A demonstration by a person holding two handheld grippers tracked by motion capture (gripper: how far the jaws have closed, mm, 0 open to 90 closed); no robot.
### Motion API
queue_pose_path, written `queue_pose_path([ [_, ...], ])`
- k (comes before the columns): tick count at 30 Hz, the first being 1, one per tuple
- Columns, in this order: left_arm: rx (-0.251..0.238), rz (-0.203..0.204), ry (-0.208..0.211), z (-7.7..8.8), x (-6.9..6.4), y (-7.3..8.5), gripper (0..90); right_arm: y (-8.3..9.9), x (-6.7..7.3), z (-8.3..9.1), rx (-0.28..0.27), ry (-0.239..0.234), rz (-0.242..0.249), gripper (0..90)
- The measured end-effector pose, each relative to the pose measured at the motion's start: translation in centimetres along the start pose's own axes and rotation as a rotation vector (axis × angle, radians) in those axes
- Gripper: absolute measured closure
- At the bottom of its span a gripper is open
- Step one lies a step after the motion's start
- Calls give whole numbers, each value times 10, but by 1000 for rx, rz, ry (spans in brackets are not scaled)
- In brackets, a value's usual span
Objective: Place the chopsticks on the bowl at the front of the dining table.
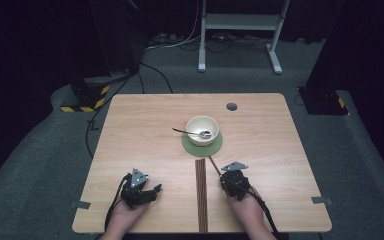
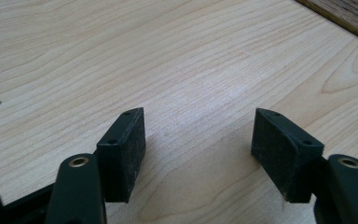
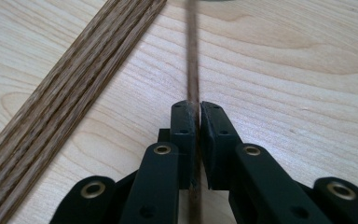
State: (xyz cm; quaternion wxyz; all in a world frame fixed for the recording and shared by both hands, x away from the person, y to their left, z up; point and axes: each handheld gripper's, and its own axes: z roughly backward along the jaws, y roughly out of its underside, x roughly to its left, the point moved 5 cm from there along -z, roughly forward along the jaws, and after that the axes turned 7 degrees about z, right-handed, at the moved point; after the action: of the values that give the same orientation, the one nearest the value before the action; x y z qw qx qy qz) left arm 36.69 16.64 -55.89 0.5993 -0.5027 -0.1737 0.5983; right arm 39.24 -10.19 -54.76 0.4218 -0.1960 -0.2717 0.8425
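**Operator:** Black fingers of my right gripper sit closest to the lens, pinched nearly together on a thin dark-brown wooden stick, seemingly a chopstick, that runs straight up between them.

**Partner:** How will it handle?

**Operator:** Light and stiff, I'd judge, and smooth enough to swivel or slide in a two-pad pinch. The grip sits near its lower end, so the long free part could droop or swing. Taking it closer to the middle would steady it.

**Partner:** Where is it on the bench?

**Operator:** From the high view the stick slants from my right gripper up toward the round green mat under the cream ceramic bowl, its far tip close to the mat's edge. Whether it rests on the light wooden bench or is slightly raised, I cannot tell. Just to its left lies a long striped dark-wood strip, apart from it.

**Partner:** Its look?

**Operator:** Slender, straight, uniformly dark brown, faintly blurred up close.

**Partner:** And your left?

**Operator:** Left gripper has its fingers wide apart over bare bench, holding nothing. A metal spoon leans in the bowl.
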Motion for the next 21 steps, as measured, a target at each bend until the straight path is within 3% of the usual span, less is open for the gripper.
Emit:
queue_pose_path([
  [3, 0, 0, 0, 0, 0, 0, 352, 0, 0, 1, 7, -11, -13, 840],
  [10, -1, -2, 4, 0, 0, 0, 351, -10, -1, 22, -81, -11, -21, 842],
  [18, 0, -3, 3, 0, 0, 0, 351, -54, -6, 42, -182, -15, -19, 842],
  [21, 2, -4, 6, 0, 0, 0, 351, -67, -8, 39, -185, -12, -14, 841],
])
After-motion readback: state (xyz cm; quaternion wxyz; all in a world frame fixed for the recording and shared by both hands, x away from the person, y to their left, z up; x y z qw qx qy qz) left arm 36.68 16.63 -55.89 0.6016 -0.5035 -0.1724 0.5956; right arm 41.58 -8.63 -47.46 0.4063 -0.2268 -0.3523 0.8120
